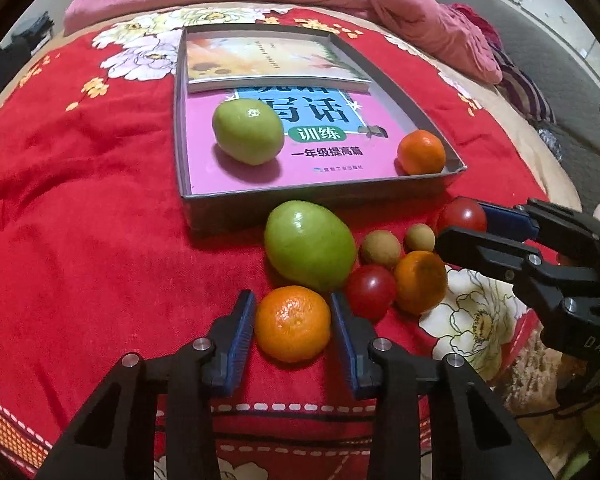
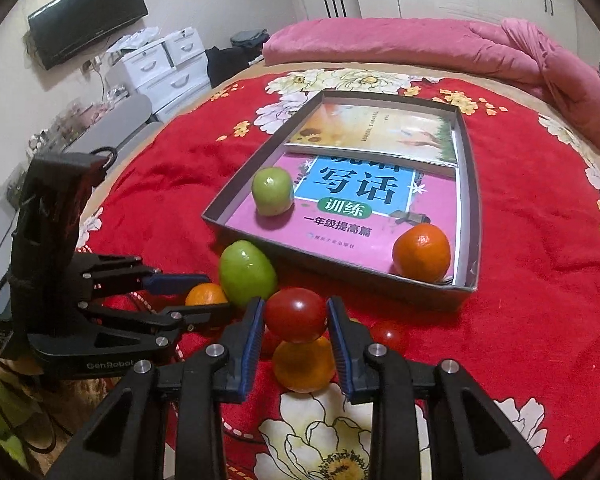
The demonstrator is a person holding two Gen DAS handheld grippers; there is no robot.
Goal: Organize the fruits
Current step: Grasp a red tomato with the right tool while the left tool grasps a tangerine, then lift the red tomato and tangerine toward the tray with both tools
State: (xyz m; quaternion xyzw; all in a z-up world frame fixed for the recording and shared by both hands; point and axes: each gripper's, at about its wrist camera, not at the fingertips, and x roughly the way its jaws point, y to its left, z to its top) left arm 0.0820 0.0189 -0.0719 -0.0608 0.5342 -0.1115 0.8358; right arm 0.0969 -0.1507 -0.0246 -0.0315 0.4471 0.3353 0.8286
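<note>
Red floral blanket spread over bed, grey cardboard tray lying on it. Inside tray: pink workbook, green round fruit, orange mandarin in near right corner. Loose fruit just in front of tray: large green fruit, two small brown longans, red tomato, second mandarin. Left gripper jaws narrow, blue pads touching both sides of bright orange mandarin resting on blanket. Right gripper jaws narrow, clamped on red round tomato, held above another mandarin.
</note>
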